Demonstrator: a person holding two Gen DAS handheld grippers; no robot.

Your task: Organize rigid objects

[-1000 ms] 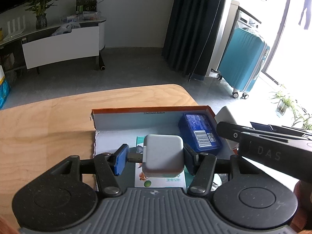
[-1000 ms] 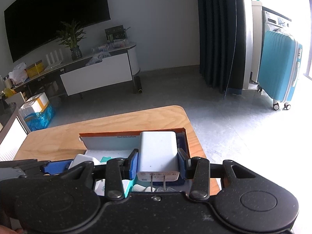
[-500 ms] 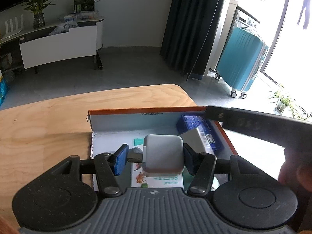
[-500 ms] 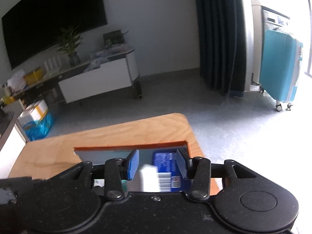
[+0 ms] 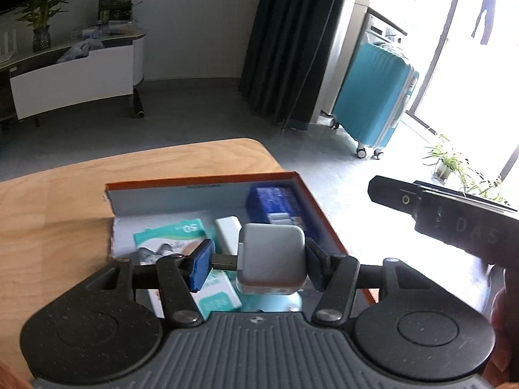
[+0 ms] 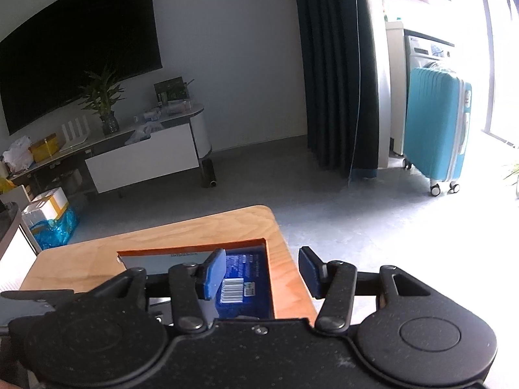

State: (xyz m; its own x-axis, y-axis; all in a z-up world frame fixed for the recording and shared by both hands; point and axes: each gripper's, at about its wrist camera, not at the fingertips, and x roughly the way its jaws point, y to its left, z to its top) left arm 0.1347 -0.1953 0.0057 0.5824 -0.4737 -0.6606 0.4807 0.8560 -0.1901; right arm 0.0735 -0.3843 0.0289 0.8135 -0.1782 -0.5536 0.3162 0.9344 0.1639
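White square charger [image 5: 271, 259] pinched in my left fingers [image 5: 258, 267] may snag the orange-rimmed cardboard box [image 5: 321, 217] wall; right fingers [image 6: 264, 272] spread, empty.

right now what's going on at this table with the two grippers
A person is sorting small items into an orange-edged box on the wooden table. The left gripper holds a grey-white charger cube over the box, which contains a blue pack, a white adapter and teal packets. The right gripper is open and empty above the box's right edge.

Left gripper [image 5: 258, 267] clamps a white charger [image 5: 271, 259] — above the orange-rimmed box [image 5: 201, 183].
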